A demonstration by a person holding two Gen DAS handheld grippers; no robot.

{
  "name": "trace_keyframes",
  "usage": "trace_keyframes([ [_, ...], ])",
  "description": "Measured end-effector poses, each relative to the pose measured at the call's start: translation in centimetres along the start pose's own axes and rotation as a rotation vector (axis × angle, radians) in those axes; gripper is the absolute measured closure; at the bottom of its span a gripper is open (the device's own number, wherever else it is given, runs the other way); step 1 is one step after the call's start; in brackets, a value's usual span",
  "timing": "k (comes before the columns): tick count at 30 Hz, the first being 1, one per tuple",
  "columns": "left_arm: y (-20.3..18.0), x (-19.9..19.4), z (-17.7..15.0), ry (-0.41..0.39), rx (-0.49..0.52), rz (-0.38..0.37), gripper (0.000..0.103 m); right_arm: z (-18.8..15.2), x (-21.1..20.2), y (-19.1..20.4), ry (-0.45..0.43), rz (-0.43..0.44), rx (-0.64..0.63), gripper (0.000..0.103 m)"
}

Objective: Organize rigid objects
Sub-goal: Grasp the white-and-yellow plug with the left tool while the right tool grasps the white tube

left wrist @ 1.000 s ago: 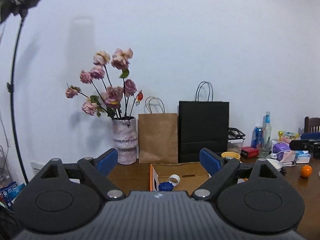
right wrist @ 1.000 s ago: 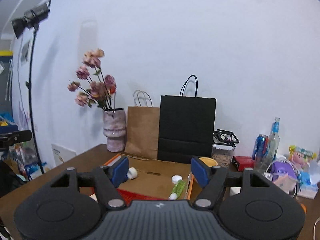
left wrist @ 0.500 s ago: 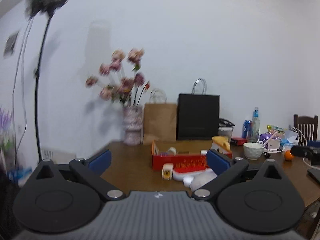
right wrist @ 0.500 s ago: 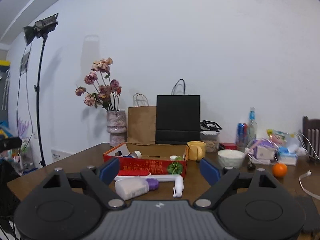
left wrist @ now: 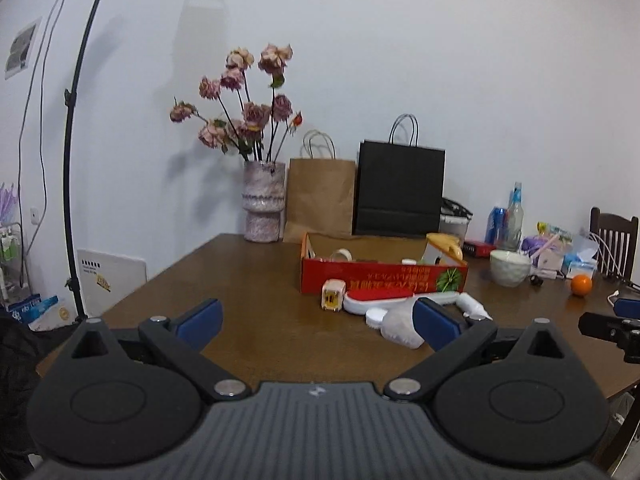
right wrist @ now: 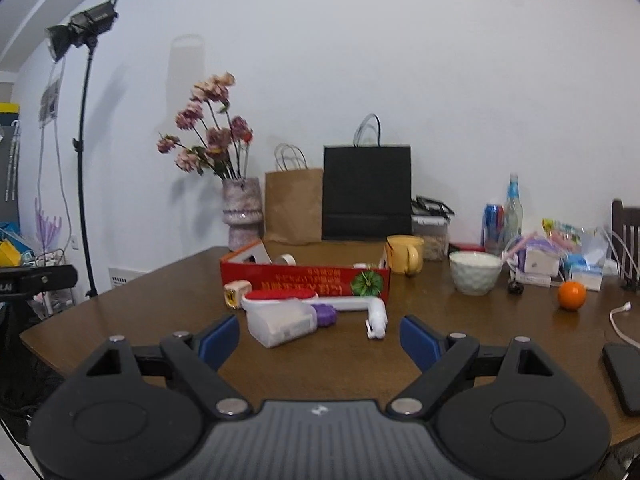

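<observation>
A red cardboard box (left wrist: 384,278) (right wrist: 304,278) sits mid-table with a tape roll (left wrist: 341,255) inside. In front of it lie a small yellow-and-white cube (left wrist: 333,295) (right wrist: 234,294), a red-and-white lint brush (right wrist: 312,298), a white bottle with a purple cap (right wrist: 286,320) (left wrist: 398,326), and a small white spray nozzle (right wrist: 376,318). My left gripper (left wrist: 318,318) is open and empty, held back over the table's near edge. My right gripper (right wrist: 320,336) is open and empty, just short of the white bottle.
A flower vase (left wrist: 264,206), a brown paper bag (left wrist: 322,196) and a black bag (left wrist: 400,190) stand at the back. A yellow mug (right wrist: 406,254), white bowl (right wrist: 475,278), orange (right wrist: 571,295), bottles, clutter and a phone (right wrist: 624,372) are on the right. A light stand (left wrist: 72,160) is at left.
Both grippers have pulled back and away from the box; the table's front and the loose objects have come into view. Both stayed open and empty.
</observation>
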State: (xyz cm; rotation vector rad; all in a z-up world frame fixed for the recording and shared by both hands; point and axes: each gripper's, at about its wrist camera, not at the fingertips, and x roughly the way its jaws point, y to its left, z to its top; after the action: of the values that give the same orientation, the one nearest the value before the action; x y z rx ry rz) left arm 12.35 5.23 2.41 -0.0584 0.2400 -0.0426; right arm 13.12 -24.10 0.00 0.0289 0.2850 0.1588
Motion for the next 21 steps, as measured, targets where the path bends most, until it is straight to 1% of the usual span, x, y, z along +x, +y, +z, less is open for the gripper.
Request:
trace_keyframes([
  [6,0.2,3.9,-0.9,0.089,-0.016,0.016,0.000,-0.5,3.6,-1.4,0.061,-0.018,0.023,0.018],
  [9,0.2,6.8,-1.1,0.131,-0.008,0.041,0.000,-0.3,5.8,-2.1,0.088,-0.030,0.014,0.020],
  [11,0.2,8.7,-0.9,0.144,-0.002,0.042,0.000,-0.1,7.4,-2.6,0.105,-0.040,0.009,0.023],
  [16,0.0,14.6,-0.1,0.176,0.003,0.015,0.007,1.2,12.4,-4.1,0.145,-0.068,0.014,0.028],
  [17,0.0,15.8,0.1,0.184,-0.002,0.015,0.011,1.4,13.3,-4.3,0.148,-0.069,0.012,0.032],
  [18,-0.1,17.3,0.4,0.197,-0.005,0.014,0.014,1.7,14.5,-4.5,0.156,-0.067,0.009,0.035],
  [21,-0.3,21.7,1.3,0.218,0.005,-0.012,0.020,2.5,17.9,-5.5,0.168,-0.045,0.014,0.037],
])
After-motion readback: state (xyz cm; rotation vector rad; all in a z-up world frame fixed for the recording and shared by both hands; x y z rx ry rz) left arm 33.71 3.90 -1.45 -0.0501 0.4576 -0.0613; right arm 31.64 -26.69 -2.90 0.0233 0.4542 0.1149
